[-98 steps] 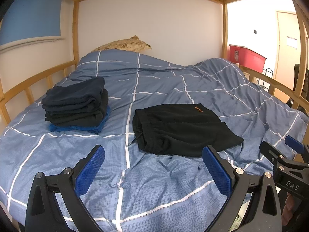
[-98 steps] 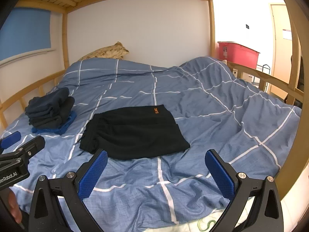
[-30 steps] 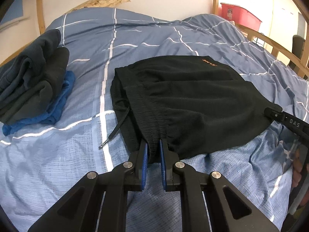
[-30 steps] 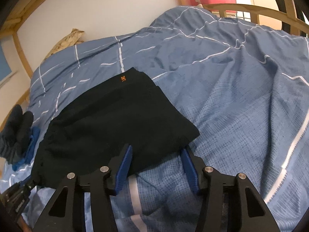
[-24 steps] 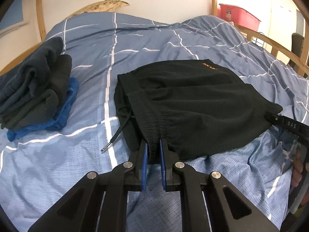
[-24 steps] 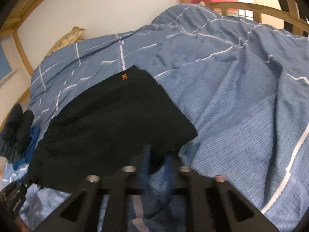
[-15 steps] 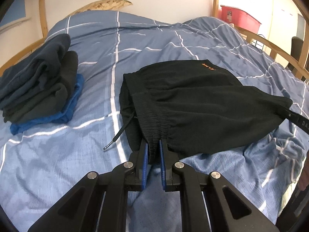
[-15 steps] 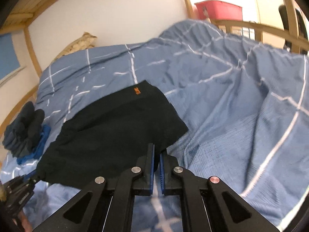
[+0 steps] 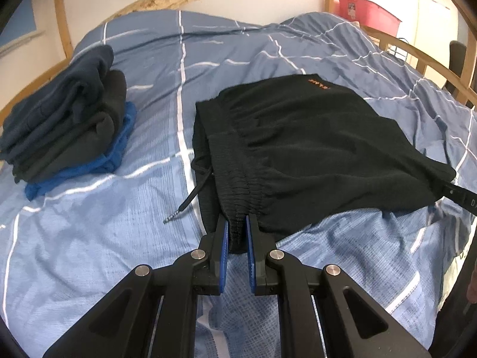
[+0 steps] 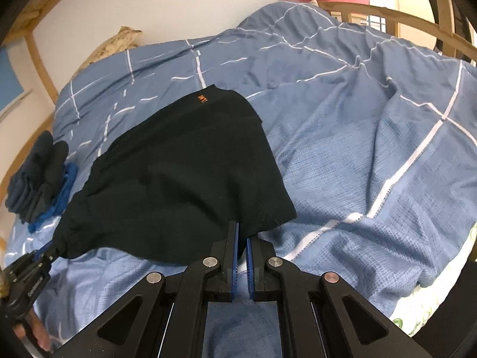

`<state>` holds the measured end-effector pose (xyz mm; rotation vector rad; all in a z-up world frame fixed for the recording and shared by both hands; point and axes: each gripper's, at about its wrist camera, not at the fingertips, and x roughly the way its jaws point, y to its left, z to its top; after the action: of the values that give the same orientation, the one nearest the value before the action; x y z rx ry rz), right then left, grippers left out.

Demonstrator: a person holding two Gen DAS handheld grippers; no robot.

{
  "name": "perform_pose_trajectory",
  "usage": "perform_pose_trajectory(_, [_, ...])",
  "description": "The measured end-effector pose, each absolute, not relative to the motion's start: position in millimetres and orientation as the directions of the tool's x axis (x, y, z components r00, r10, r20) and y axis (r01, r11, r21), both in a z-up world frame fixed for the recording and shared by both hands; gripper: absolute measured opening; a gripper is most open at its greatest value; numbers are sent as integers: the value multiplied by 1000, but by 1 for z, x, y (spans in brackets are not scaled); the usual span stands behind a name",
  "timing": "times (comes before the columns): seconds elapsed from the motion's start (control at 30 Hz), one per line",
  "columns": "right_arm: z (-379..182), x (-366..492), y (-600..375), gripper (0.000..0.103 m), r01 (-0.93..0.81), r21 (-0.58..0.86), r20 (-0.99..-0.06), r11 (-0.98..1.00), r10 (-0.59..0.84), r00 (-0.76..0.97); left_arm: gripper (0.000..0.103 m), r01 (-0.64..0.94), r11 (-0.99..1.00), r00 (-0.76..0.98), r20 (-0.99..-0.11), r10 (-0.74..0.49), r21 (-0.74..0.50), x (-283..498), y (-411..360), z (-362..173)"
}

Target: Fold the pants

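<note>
Risk: the black pants (image 9: 313,155) could slip free if either pinch is shallow; each gripper holds only a thin edge of fabric, and the drawstring (image 9: 193,191) dangles loose.
Pants: near edge lifted, far edge with the orange logo resting on the blue bed (image 9: 89,238).
Left gripper (image 9: 237,232): low over the bed, jaws nearly closed on the gathered waistband.
Right gripper (image 10: 242,238): level with it, jaws pressed together on the hem corner.
Nearby: a stack of folded clothes (image 9: 62,125) sits well apart.

Left gripper (image 9: 237,229) pinches black pants (image 9: 313,149) waistband.
</note>
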<state>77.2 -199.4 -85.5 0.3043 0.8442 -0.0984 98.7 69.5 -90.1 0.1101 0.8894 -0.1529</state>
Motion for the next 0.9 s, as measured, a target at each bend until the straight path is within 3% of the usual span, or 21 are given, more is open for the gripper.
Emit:
perform_pose_trajectory(0.43, [-93,77,-196,6,212,207,-764,955,23,645,12,142,990,614,-786,-79,11,96,72,-100])
perform_pose_trajectory(0.9, [16,117,-202,6,124,237,-558,964,30,829,12,168,984,683,-726,-78,53,135,62,-12])
